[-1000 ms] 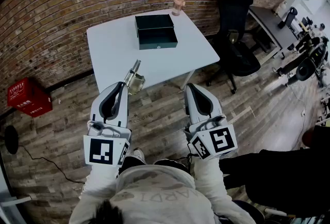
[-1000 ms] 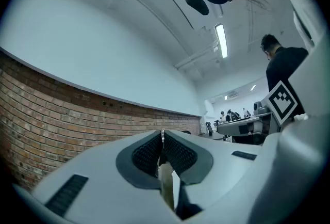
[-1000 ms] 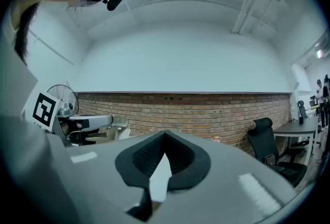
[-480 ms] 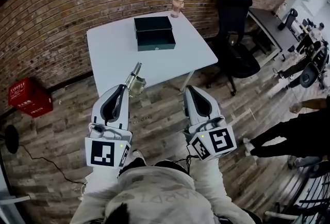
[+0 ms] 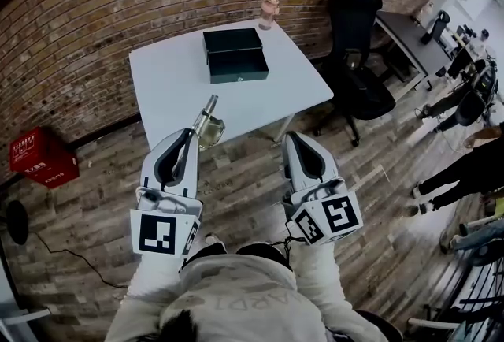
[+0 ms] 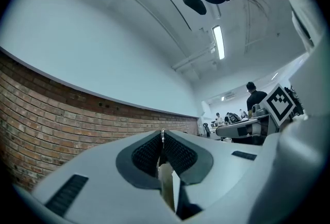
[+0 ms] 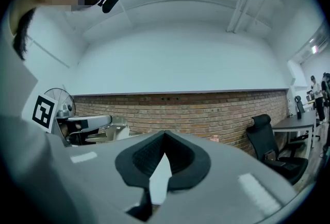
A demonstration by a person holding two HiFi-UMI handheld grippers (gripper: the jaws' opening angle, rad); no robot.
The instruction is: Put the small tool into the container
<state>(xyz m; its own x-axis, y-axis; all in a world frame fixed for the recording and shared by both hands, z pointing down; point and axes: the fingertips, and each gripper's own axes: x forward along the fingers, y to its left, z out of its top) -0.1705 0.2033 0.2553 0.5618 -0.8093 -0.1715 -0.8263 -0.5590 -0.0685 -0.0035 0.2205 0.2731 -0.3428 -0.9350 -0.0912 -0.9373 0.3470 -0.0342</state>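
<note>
A dark green container (image 5: 235,54) lies open at the far side of the white table (image 5: 169,84). My left gripper (image 5: 191,132) hangs in front of the table's near edge, shut on the small tool (image 5: 208,118), a pale metallic piece sticking out forward from the jaws. In the left gripper view the tool (image 6: 167,189) shows as a thin strip pinched between the ribbed pads, and the gripper (image 6: 162,135) points up at the wall and ceiling. My right gripper (image 5: 293,135) is level with the left one, over the floor, shut with nothing in it; its tips (image 7: 165,133) meet.
A pinkish cup (image 5: 269,13) stands at the table's far right corner. To the right is a black office chair (image 5: 358,57), and a red crate (image 5: 43,159) sits on the wooden floor at left. People's legs (image 5: 465,175) show at the right edge. A brick wall runs behind the table.
Both grippers have stayed nearly still, the tool held throughout. The person close on the right has walked away toward the right edge.
</note>
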